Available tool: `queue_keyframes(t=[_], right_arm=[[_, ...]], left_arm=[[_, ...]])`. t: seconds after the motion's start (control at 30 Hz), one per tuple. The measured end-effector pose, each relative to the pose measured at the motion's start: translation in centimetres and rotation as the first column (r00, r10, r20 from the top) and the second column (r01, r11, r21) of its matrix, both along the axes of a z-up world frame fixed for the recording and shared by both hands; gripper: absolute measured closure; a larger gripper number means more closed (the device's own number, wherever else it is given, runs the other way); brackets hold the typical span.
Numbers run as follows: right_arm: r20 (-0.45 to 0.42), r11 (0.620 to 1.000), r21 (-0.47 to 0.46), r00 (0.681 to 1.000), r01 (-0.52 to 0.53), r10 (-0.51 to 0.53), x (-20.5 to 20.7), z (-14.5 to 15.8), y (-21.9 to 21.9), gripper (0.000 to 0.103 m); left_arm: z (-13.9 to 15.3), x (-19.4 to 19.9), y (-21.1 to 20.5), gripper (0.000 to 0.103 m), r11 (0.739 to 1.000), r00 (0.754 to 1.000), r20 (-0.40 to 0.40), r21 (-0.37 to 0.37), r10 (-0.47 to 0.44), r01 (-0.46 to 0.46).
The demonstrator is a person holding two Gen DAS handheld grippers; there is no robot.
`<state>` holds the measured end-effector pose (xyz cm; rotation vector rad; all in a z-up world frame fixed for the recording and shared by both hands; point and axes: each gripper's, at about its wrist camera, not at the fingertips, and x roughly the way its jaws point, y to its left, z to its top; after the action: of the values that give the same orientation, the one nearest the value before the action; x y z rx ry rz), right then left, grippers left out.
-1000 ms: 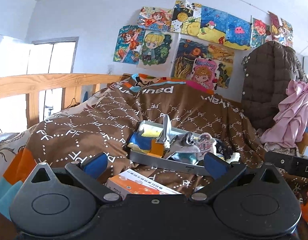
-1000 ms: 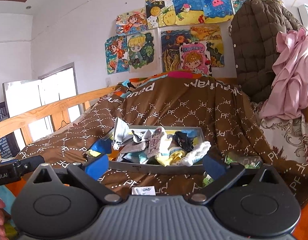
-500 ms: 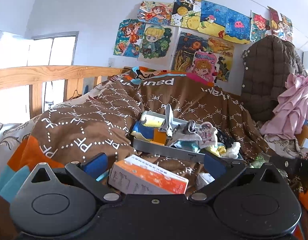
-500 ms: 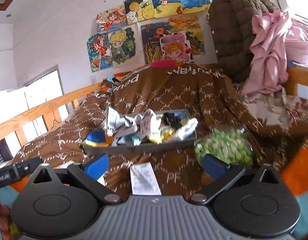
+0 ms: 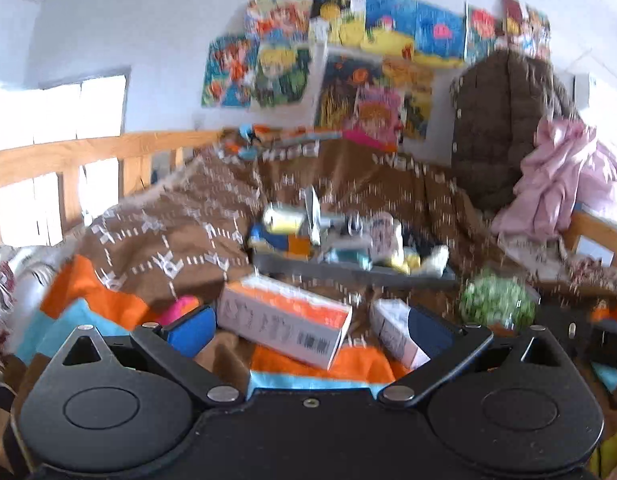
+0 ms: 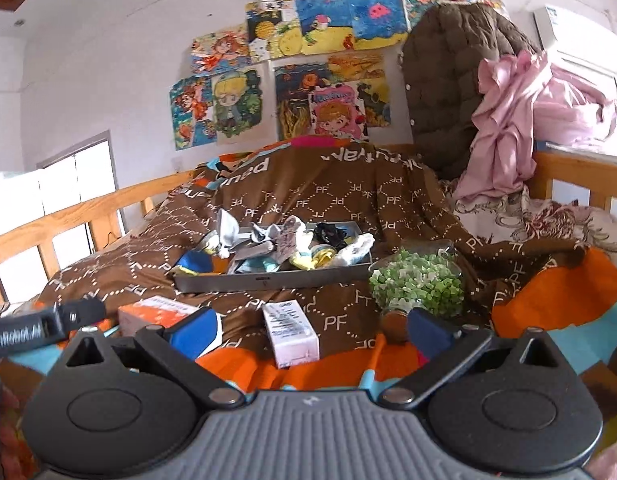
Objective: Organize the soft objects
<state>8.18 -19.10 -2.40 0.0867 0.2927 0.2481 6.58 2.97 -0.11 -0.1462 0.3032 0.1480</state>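
Both tongs, left gripper (image 5: 308, 326) & right gripper (image 6: 310, 330), wide, empty; could snag the quilt (image 6: 308, 200) instead of socks (image 6: 304, 246) in tray (image 6: 268, 280).

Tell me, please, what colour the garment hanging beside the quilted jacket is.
Pale pink garment, clearest in the right wrist view.

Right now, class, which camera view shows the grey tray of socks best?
The right wrist view: the grey tray is sharp, its socks distinct. The left wrist view shows the tray too, but motion-blurred.
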Motion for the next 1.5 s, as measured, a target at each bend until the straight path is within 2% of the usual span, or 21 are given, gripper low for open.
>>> queue_keyframes(t=[0.17,0.37,0.67,0.83,1.1,1.5], right_arm=[[-0.001,1.0,-0.01,1.0,0.011,-0.011,-1.6,0.1,0.1,0.0],[-0.015,1.0,-0.012,1.0,0.012,-0.012,-1.2,-0.5,0.4,0.0],[-0.062,1.0,0.021,0.998,0.009,-0.007,-0.1,-1.6,-0.2,0.0],[-0.063,1.0,0.022,0.998,-0.007,0.008,-0.4,-1.7,-0.3,0.0],[-0.112,0.999,0.016,0.993,-0.031,0.033,0.4,-2.3,0.1,0.0],[-0.134,0.998,-0.026,0.99,-0.057,0.053,0.6,-2.8,1.1,0.0]], left_arm=[[0.2,-2.6,0.4,0.001,0.999,0.999,0.01,-0.036,0.033,-0.033],[-1.3,-5.1,0.7,0.001,0.999,0.998,0.044,-0.03,0.039,-0.038],[-2.8,-4.3,0.7,0.001,0.998,0.999,0.002,-0.035,0.043,-0.043],[-2.9,-4.3,0.8,0.001,0.998,0.999,0.002,-0.02,0.052,-0.052],[-3.0,-4.2,0.7,0.001,1.0,1.0,0.01,0.017,0.021,-0.022],[-3.8,-3.8,1.4,0.001,0.998,0.998,-0.036,-0.02,0.055,-0.055]])
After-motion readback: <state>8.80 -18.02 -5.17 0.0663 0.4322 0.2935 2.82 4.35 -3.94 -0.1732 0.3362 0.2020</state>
